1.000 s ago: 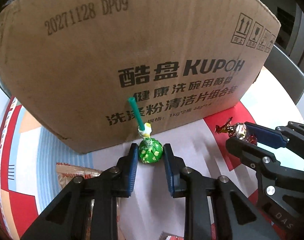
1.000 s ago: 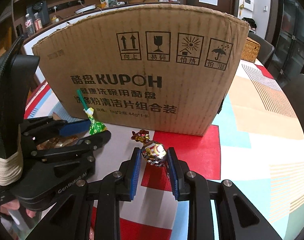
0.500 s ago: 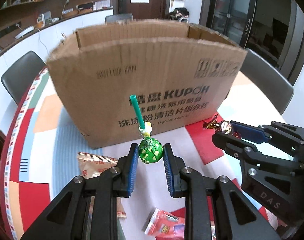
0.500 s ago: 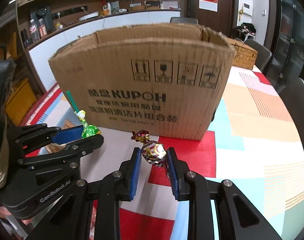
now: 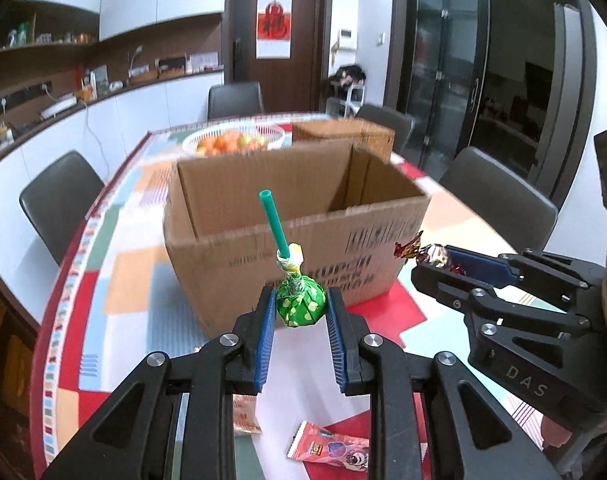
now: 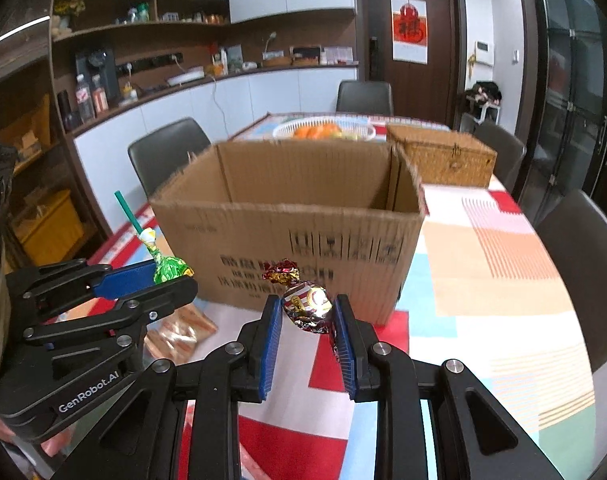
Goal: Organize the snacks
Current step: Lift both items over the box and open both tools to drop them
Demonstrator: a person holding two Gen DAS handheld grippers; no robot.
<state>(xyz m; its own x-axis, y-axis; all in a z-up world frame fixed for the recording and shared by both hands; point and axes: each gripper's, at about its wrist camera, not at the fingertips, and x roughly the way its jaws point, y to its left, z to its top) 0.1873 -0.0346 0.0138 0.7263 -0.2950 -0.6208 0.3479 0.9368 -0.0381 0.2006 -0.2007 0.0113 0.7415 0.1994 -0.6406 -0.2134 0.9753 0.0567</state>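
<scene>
My left gripper [image 5: 299, 312] is shut on a green-wrapped lollipop [image 5: 301, 306] whose teal stick points up and away. My right gripper [image 6: 308, 310] is shut on a foil-wrapped candy [image 6: 309, 304] with red and gold twisted ends. Both are held in the air, side by side, in front of the near wall of an open cardboard box [image 5: 303, 216]. The box's inside walls show from above; its floor is hidden. In the left wrist view the right gripper [image 5: 439, 258] sits to the right with the candy [image 5: 423, 250]. The lollipop [image 6: 167, 266] shows at the left of the right wrist view.
On the patterned tablecloth [image 6: 503, 280] below lie a red snack packet [image 5: 331, 446] and an orange packet [image 6: 183, 328]. Behind the box stand a white basket of fruit [image 6: 323, 130] and a wicker box [image 6: 443, 154]. Dark chairs [image 5: 59, 196] ring the table.
Both grippers rose with their sweets and tipped further down. The box, which first filled the view with only its front wall, now shows its open top from above.
</scene>
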